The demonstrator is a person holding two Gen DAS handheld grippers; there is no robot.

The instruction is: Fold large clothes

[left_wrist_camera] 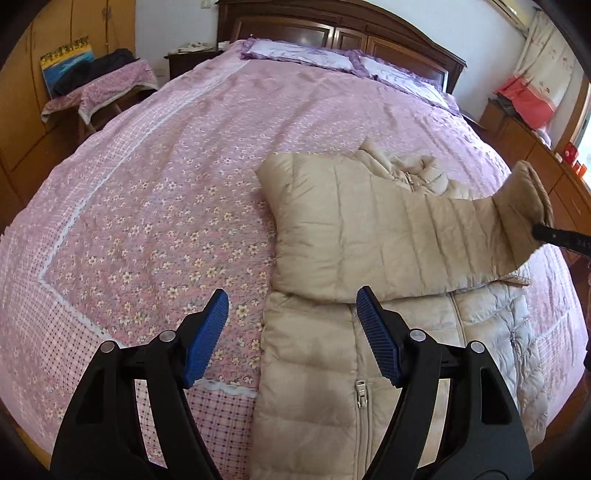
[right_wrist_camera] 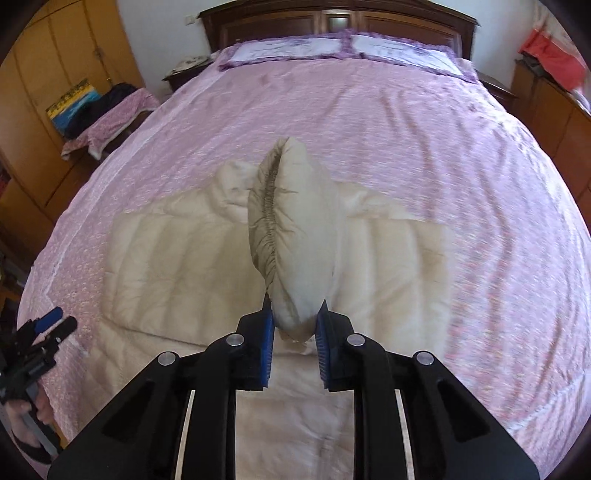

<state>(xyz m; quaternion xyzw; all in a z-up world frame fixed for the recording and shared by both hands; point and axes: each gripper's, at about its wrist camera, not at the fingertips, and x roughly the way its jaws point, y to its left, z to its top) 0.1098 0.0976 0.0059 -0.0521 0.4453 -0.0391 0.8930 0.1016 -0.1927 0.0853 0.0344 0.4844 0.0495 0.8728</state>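
A beige quilted down jacket (left_wrist_camera: 354, 236) lies zipper-up on the pink floral bedspread (left_wrist_camera: 166, 184). Its left sleeve is folded across the chest. My left gripper (left_wrist_camera: 291, 306) is open and empty, hovering over the jacket's lower left edge. My right gripper (right_wrist_camera: 295, 325) is shut on the jacket's other sleeve cuff (right_wrist_camera: 291, 236) and holds it lifted above the jacket body (right_wrist_camera: 166, 266). In the left wrist view that raised cuff (left_wrist_camera: 524, 195) shows at the right with the right gripper's black finger (left_wrist_camera: 554, 234) on it. The left gripper (right_wrist_camera: 48, 325) shows at the lower left of the right wrist view.
Two purple-trimmed pillows (right_wrist_camera: 295, 50) lie against the dark wooden headboard (right_wrist_camera: 332, 18). A cloth-covered stool with dark clothes (left_wrist_camera: 99, 85) stands left of the bed by wooden wardrobes (left_wrist_camera: 22, 92). A wooden dresser with red cloth (left_wrist_camera: 524, 99) stands on the right.
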